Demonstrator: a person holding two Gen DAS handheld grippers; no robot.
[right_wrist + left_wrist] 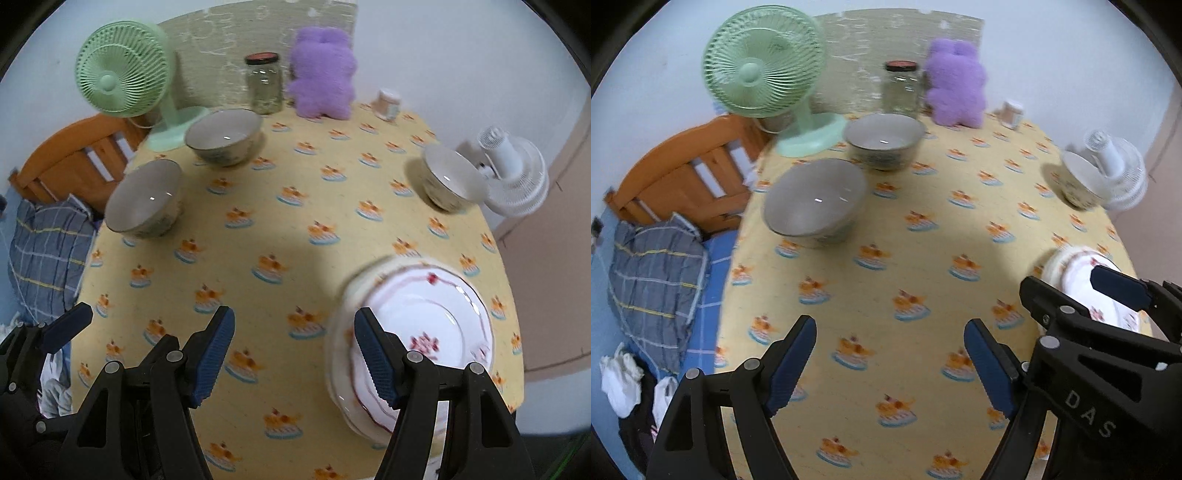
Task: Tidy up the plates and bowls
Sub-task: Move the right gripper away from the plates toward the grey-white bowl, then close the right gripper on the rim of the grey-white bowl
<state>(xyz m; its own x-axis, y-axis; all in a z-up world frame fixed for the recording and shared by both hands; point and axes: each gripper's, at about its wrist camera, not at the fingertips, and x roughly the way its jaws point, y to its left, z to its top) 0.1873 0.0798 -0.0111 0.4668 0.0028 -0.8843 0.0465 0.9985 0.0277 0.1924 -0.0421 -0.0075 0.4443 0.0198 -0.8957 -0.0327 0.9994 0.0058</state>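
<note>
Both tongs over the bench (332,155), angled down, side by side. Left tongs (890,365) spread wide, nothing between the pads, only tablecloth below. Right tongs (293,354) about as wide, also empty; its right pad overlaps the plate stack (436,325) in my view, but I can't tell that it touches. Stack sits near the bench's right front edge. Three bowls stand apart: near-left bowl (144,199) close to the left edge above the bed, second bowl (223,134) just in front of the green fan (118,70), third bowl (448,177) far right beside the white fan (517,177). Risks as I judge them: near-left bowl and plate stack both sit close to edges, so a sideways nudge could tip either off. Glazed rims look slick; a shallow pinch may slip. Reaching for the far bowls could clip a fan or the glass jar (263,83).
</note>
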